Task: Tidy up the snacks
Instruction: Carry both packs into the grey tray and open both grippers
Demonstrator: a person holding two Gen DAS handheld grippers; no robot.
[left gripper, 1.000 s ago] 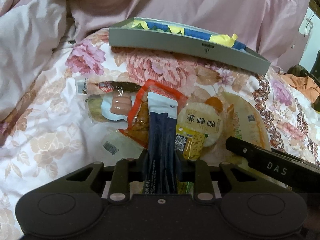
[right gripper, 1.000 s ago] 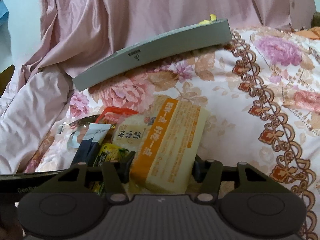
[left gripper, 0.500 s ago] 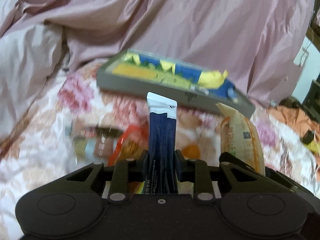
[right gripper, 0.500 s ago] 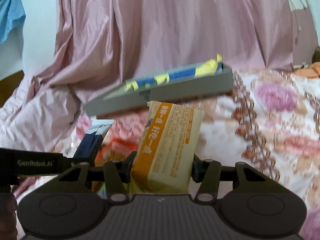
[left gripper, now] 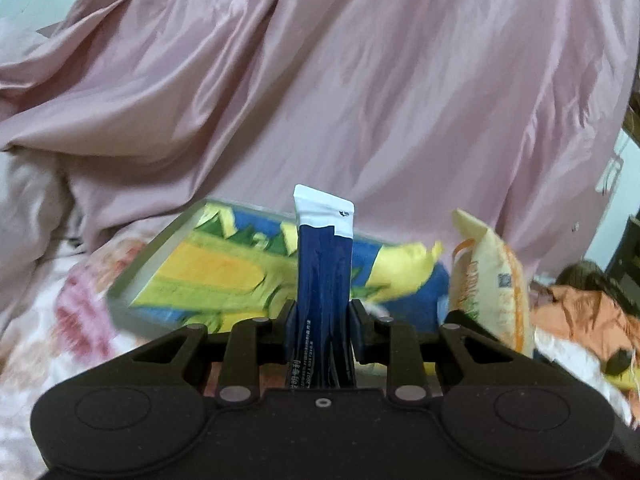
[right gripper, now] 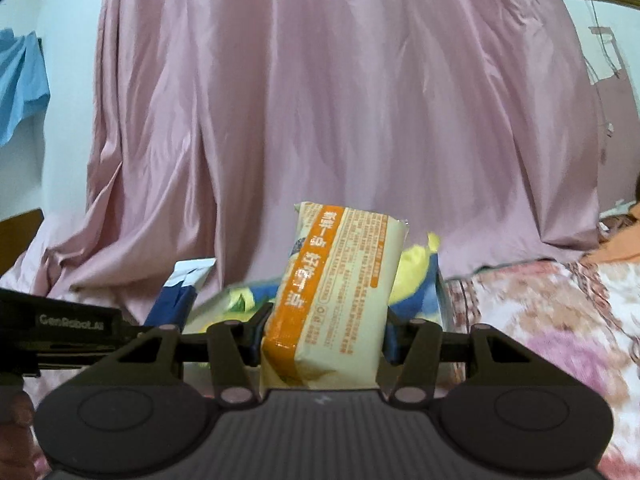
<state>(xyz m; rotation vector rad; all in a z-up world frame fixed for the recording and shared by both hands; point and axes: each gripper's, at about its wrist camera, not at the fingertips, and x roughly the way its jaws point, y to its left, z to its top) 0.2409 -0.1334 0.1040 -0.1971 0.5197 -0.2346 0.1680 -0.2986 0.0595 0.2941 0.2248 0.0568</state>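
Both claws loaded, both carried above the bed.

Left claw (left gripper: 322,322): jaws pinched narrow on a dark blue stick pack (left gripper: 323,280), white-sealed top standing upright at centre frame. Grip sits low on the pack; most of its length is unsupported above the jaws.

Right claw (right gripper: 323,334): jaws set wider, clamped on a cream-and-orange snack packet (right gripper: 340,292), puffy and tilted a little, at centre of the right wrist view. The same packet shows at right of the left view, so the two loads ride close beside each other.

Grey tray (left gripper: 136,276) lies on the floral bedspread (right gripper: 560,320) just behind both packs, lower centre of frame, already lined with yellow-and-blue wrappers (left gripper: 224,276). Pink drape (right gripper: 340,100) fills the upper frame.

Risks, as I judge them:
- Claws this close could knock together over the tray.
- The puffy packet may squirm out if squeezed unevenly, or crush.
- The slim stick could pivot in the jaws and land across the wrappers.
- The soft bed may let the tray tip under a hard set-down.
- Views are blurred; free room in the tray cannot be told.
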